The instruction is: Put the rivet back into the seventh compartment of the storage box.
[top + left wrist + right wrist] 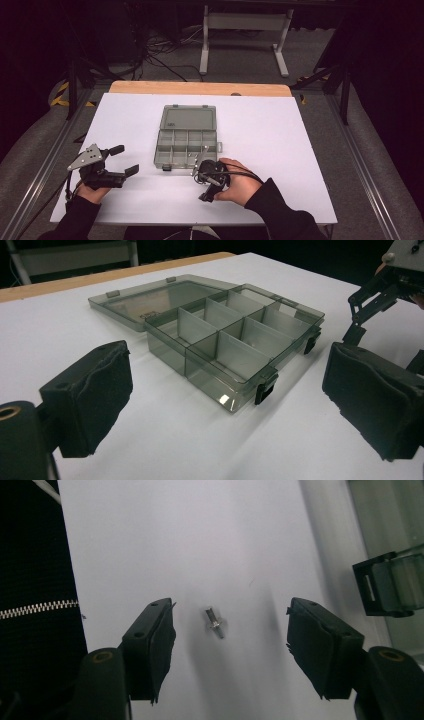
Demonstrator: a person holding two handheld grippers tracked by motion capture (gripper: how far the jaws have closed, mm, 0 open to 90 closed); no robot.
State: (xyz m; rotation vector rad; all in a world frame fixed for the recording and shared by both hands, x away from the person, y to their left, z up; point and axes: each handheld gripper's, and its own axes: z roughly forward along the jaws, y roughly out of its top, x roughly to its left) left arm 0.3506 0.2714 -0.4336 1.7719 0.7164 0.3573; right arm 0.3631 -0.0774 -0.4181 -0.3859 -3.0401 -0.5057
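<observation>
A smoky grey compartment box [185, 142] lies open in the middle of the white table, its lid [189, 118] folded back flat; its compartments [225, 335] look empty. A small silver bolt [214, 622] lies on the table, near the box's front edge. My right gripper [232, 617] points down over it, jaws open on either side and not touching it. In the high view that right gripper [206, 190] sits just in front of the box's near right corner. My left gripper [125, 160] rests open left of the box, aimed at it [227, 370].
The white table top [280, 150] has a wooden strip [200, 88] along its far edge. One black latch [385, 582] of the box stands close to the right jaw. A dark zipped jacket [35, 610] borders the table's near edge.
</observation>
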